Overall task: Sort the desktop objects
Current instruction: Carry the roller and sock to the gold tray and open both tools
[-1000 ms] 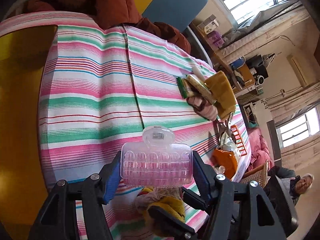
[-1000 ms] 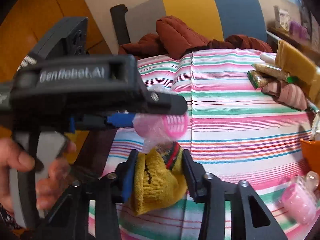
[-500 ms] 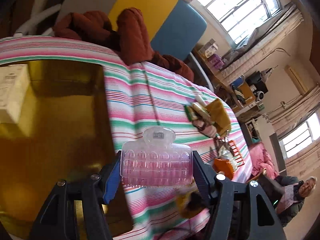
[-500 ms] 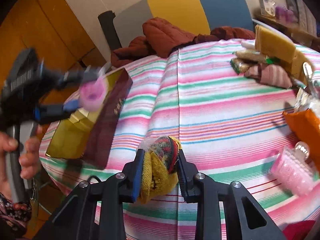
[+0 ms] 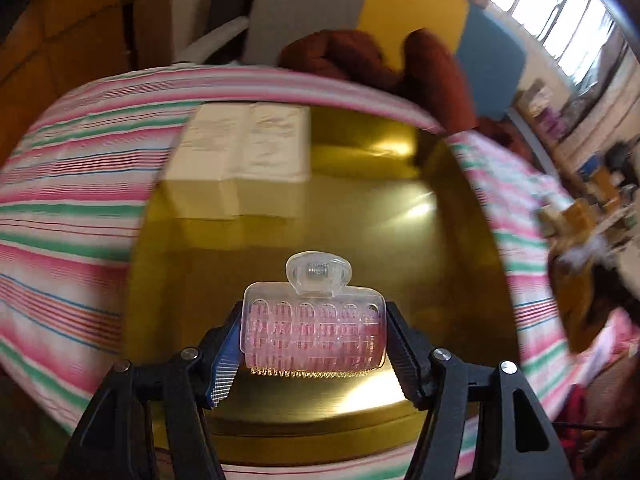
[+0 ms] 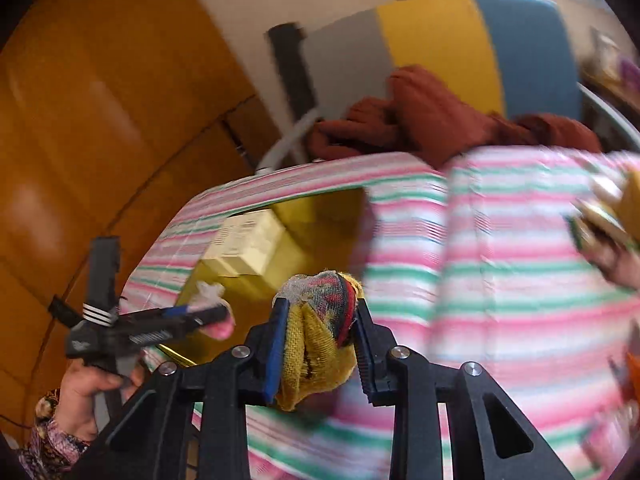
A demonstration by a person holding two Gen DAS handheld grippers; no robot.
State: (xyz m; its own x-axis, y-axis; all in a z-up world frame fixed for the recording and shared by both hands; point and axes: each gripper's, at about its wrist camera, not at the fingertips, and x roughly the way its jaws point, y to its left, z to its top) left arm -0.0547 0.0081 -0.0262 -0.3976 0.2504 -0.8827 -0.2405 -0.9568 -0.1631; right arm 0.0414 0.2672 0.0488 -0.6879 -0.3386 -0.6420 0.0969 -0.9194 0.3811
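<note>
Left wrist view: no writing can be read; the pale box (image 5: 244,164) in the far left corner of the gold tray (image 5: 460,248) shows only a creased, blurred top. The tray lies on the striped tablecloth (image 5: 68,208), close to the tabletop's near edge, and its bare gold floor fills the middle of the picture. Behind the table's far edge lie rust-red clothes (image 5: 360,60) on a chair with grey, yellow and blue panels (image 5: 412,4). Toward the right edge of the tabletop the things are smeared by blur and cannot be told apart. The left gripper (image 5: 314,338) is clamped on the hair roller clip (image 5: 314,326), its pads pressing on both short ends. The clip is a clear plastic shell with arched cut-outs over a pink bristled roller, a rounded clear tab with a metal spring on top. It hangs over the near part of the tray.

Right wrist view: small pale marks on the left gripper (image 6: 160,332) are too blurred to read. That gripper, held by a hand (image 6: 86,396) in a patterned sleeve, reaches over the tray's (image 6: 320,216) near left corner with the pink clip (image 6: 218,322). The right gripper (image 6: 318,338) has just been closing and squeezes a yellow knitted bundle (image 6: 316,344) with red, black and green stripes and a bit of white netting on top, held above the cloth (image 6: 500,264) near the tray's right side.
</note>
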